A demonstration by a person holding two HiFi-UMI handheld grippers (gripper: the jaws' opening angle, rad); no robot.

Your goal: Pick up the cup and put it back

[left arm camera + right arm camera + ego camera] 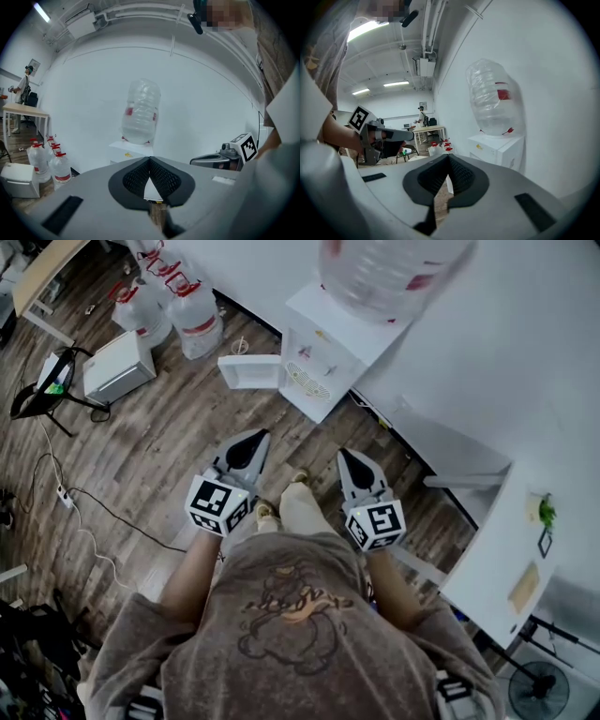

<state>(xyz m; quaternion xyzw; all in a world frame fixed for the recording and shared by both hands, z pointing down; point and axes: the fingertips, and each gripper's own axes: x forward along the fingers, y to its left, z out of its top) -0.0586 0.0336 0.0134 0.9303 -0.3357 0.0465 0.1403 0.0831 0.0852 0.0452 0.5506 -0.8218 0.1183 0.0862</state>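
Both closed, empty | left gripper [261,436] | right gripper [344,456] | dispenser [314,352] ahead

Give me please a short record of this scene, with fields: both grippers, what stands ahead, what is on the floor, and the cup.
left gripper: shut, empty
right gripper: shut, empty
ahead: white water dispenser against the wall, large bottle on top
floor, to the left: spare water bottles with red tops, white box near them
cup: not seen in any view
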